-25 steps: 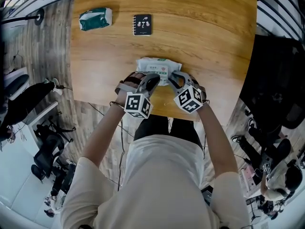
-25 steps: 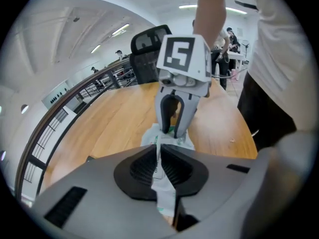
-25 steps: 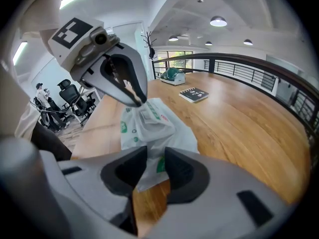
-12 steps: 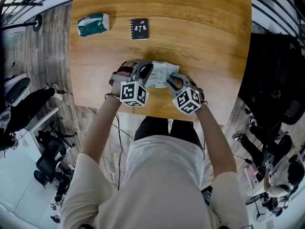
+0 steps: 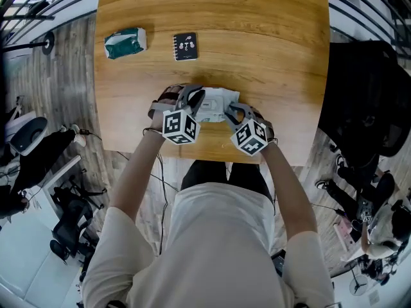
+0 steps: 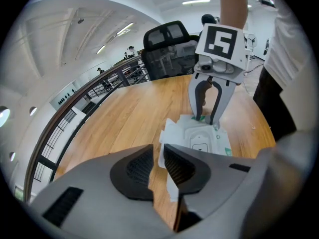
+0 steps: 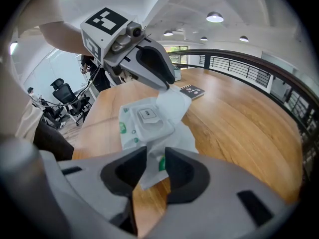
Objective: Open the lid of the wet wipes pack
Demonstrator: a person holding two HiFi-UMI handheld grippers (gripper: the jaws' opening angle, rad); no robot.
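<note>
The white wet wipes pack (image 5: 215, 104) sits near the table's front edge, held at both ends. Its moulded lid (image 7: 148, 118) with a small label lies flat and closed. My left gripper (image 5: 196, 101) is shut on the pack's left edge flap; in the left gripper view the thin white seam (image 6: 171, 183) runs between my jaws. My right gripper (image 5: 231, 112) is shut on the opposite edge, where white and green film (image 7: 155, 169) is pinched. Each gripper shows in the other's view: the right gripper (image 6: 210, 119) and the left gripper (image 7: 168, 85). The pack looks bunched between them.
A green packet (image 5: 125, 42) lies at the table's far left and a small black notebook (image 5: 185, 46) beside it, also the notebook (image 7: 192, 90). The wooden table (image 5: 270, 56) ends just behind my grippers. Railings and office chairs surround it.
My left gripper has moved forward onto the pack's left end. The pack looks narrower and more crumpled than a second ago.
</note>
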